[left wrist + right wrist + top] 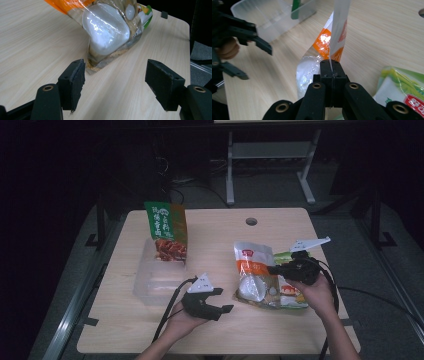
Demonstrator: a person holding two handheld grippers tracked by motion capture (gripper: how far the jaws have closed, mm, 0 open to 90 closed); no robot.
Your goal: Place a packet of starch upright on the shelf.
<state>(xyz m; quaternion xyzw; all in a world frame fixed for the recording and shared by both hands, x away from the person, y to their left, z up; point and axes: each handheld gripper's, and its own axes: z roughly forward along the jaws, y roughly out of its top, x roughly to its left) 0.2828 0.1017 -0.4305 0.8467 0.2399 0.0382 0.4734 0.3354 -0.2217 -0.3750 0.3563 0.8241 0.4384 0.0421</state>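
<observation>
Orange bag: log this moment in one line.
right gripper: shut on orange bag edge | left gripper: open, short of bag | green bag: upright in clear bin

An orange-and-white snack bag (253,270) with a clear window over pale white contents (106,27) lies on the wooden surface (220,330), right of centre, its edge pinched upright between the right gripper's (331,67) closed fingers. Partly under it lies a green-and-white bag (402,87). At the left, a clear plastic bin (152,282) holds a tall green-and-orange bag (167,231) standing upright.
</observation>
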